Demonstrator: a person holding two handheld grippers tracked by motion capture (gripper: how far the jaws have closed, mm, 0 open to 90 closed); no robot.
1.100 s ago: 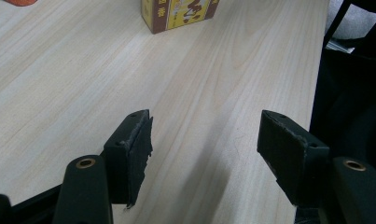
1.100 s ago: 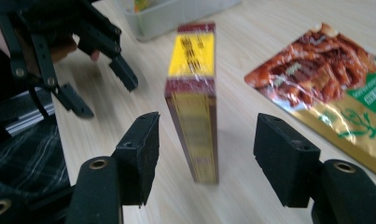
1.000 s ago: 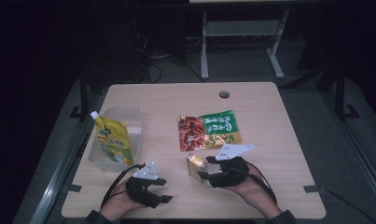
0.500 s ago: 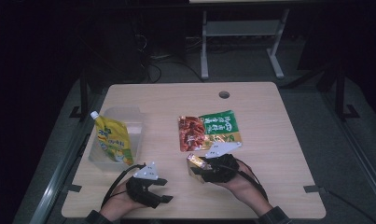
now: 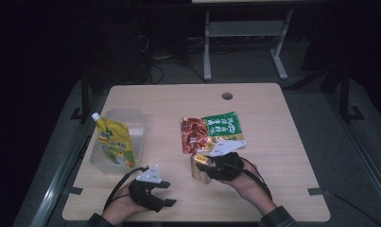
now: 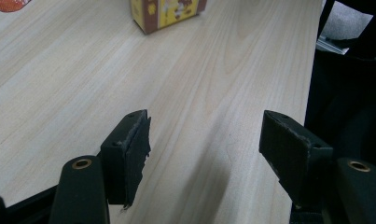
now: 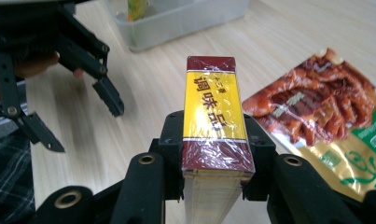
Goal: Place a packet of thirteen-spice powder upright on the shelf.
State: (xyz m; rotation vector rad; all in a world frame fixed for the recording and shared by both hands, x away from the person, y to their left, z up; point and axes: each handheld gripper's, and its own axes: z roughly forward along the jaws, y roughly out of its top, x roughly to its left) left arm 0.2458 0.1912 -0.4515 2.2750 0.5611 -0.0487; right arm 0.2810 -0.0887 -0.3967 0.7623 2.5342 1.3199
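Between the right gripper's (image 7: 213, 163) fingers, box (image 7: 213, 116) points forward.

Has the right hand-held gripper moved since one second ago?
Yes. The right hand-held gripper, shut on the small box, has shifted slightly leftward, toward the clear container, judged against the red and green pouch.

We saw a small rectangular box (image 7: 216, 126) wrapped in clear film, dark red at both ends with a yellow band bearing red characters. It sat centre frame in the right gripper view, clamped on both sides, and in the high view (image 5: 201, 166) stood on the tabletop at lower centre.
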